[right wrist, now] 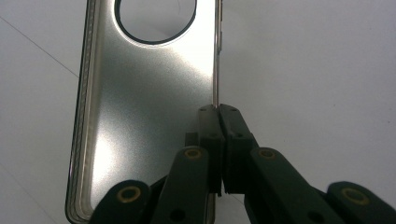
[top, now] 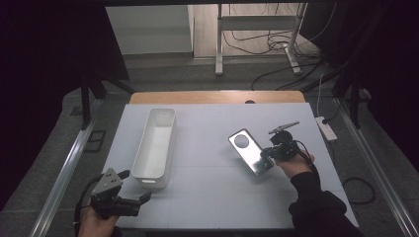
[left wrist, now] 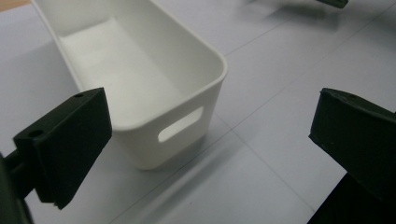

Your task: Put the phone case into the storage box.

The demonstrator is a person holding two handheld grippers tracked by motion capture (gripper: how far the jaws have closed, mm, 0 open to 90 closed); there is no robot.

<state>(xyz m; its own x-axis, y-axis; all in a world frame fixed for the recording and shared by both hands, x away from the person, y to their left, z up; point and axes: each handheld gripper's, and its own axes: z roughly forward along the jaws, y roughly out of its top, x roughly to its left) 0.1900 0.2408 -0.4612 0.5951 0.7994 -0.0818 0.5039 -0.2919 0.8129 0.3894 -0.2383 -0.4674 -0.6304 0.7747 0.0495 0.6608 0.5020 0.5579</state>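
Phone case (top: 250, 151) clamped at its edge by our right gripper (right wrist: 218, 112), left gripper (left wrist: 210, 149) agape near white bin (top: 156, 141); next, we judge, carrying it binward.

High view overhead; gripper views close, tableward.

Silver phone (top: 250, 151) with round camera ring, edge pinched, right of white bin (top: 155, 142).
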